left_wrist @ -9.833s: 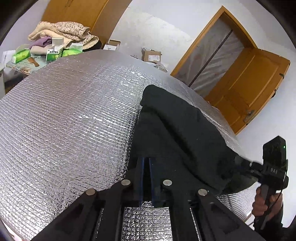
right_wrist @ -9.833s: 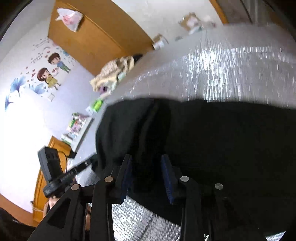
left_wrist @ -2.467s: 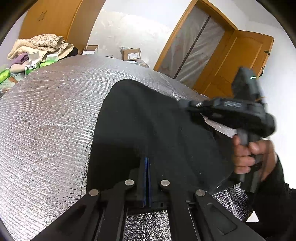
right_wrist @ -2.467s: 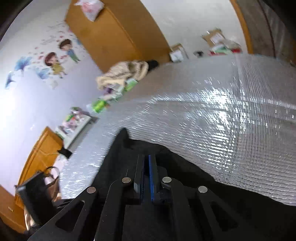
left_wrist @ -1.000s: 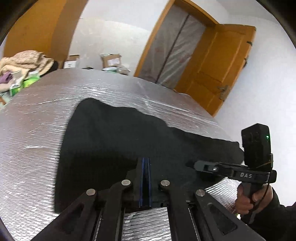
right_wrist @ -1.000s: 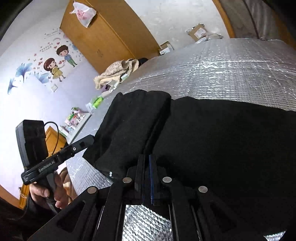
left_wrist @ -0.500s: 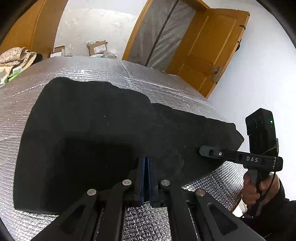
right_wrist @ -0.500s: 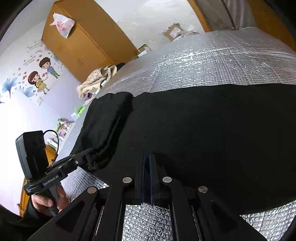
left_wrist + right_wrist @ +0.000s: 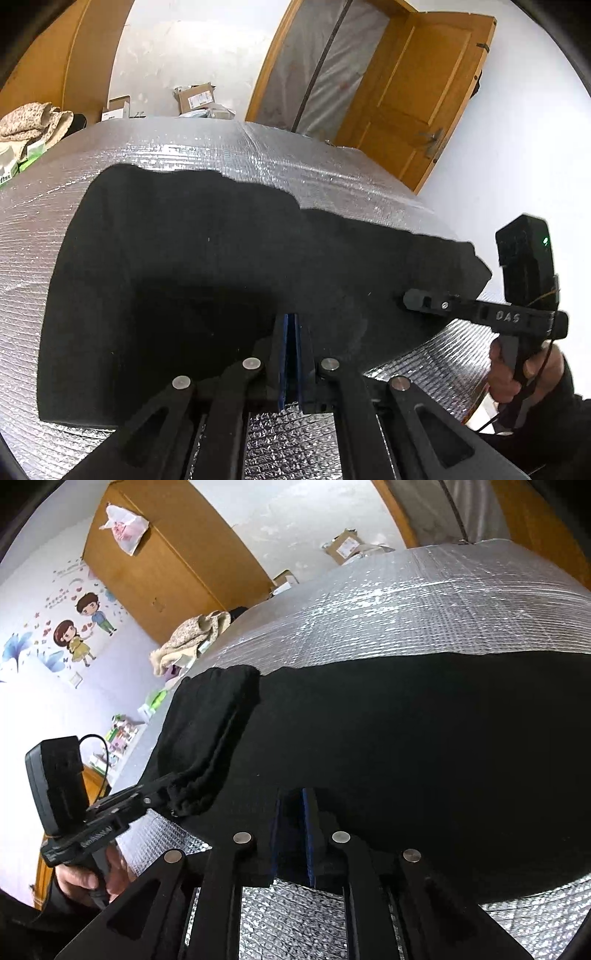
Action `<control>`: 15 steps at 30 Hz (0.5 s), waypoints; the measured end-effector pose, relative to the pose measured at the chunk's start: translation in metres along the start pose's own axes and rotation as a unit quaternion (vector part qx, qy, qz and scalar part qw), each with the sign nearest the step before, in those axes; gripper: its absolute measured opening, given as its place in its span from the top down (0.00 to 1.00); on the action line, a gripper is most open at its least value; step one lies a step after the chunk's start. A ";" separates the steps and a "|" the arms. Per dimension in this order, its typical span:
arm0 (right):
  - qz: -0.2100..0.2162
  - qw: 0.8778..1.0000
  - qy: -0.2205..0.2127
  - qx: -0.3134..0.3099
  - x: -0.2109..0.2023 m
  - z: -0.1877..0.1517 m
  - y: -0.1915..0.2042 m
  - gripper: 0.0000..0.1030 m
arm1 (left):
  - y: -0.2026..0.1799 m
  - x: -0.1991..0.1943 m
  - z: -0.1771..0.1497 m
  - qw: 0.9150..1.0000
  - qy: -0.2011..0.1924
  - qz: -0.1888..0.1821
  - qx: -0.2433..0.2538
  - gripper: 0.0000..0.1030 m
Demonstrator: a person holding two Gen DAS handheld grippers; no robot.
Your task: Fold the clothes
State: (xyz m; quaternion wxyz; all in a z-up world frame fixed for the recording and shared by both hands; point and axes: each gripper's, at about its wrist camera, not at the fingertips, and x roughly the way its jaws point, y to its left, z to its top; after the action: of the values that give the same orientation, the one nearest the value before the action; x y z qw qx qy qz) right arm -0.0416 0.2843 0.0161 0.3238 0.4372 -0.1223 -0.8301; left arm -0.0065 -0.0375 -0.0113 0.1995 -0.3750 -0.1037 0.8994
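Note:
A black garment (image 9: pixel 221 258) (image 9: pixel 406 720) lies spread on the silver foil-covered table (image 9: pixel 258 155) (image 9: pixel 406 602). One doubled-over part (image 9: pixel 210 731) rests on top at its left end. My left gripper (image 9: pixel 290 321) (image 9: pixel 168 794) is shut on the near edge of that folded part. My right gripper (image 9: pixel 291 797) (image 9: pixel 406 297) sits at the garment's near right edge; its jaws are opening, with a gap showing and black cloth lying loose between them. A hand holds each gripper's handle.
A pile of beige clothes (image 9: pixel 26 118) (image 9: pixel 192 638) and small boxes sit beyond the table's far left. Cardboard boxes (image 9: pixel 195 98) lie on the floor by the wall. A wooden door (image 9: pixel 417 110) stands open at the right, a wardrobe (image 9: pixel 166 565) at the back.
The right gripper's jaws have parted from shut to a visible gap. Over the last second the garment was drawn out wider and laid flat. The left gripper stays shut.

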 end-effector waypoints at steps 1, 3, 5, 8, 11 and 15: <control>-0.003 1.000 -0.003 0.001 -0.002 0.000 -0.001 0.88 | -0.002 -0.003 0.002 1.000 -0.006 -0.003 0.003 0.98; -0.009 1.000 -0.009 0.006 -0.006 0.001 -0.005 0.86 | -0.008 -0.005 0.005 1.000 -0.013 -0.016 0.013 0.98; -0.015 1.000 -0.016 0.011 -0.011 0.000 -0.009 0.82 | -0.012 -0.006 0.006 0.999 -0.015 -0.025 0.023 0.98; -0.023 0.999 -0.023 0.019 -0.018 -0.001 -0.016 0.81 | -0.016 0.009 0.004 0.999 0.008 -0.027 0.030 0.98; -0.037 0.999 -0.028 0.023 -0.023 0.000 -0.021 0.80 | -0.014 0.011 -0.001 0.999 0.006 -0.026 0.034 0.97; -0.067 0.997 -0.033 0.022 -0.031 -0.001 -0.027 0.79 | -0.011 0.011 -0.003 0.999 0.005 -0.027 0.029 0.97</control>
State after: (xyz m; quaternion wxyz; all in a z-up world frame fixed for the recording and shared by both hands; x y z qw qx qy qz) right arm -0.0403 0.3251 0.0225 0.2536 0.4237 -0.1211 -0.8611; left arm -0.0083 -0.0227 -0.0163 0.2353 -0.3705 -0.0863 0.8944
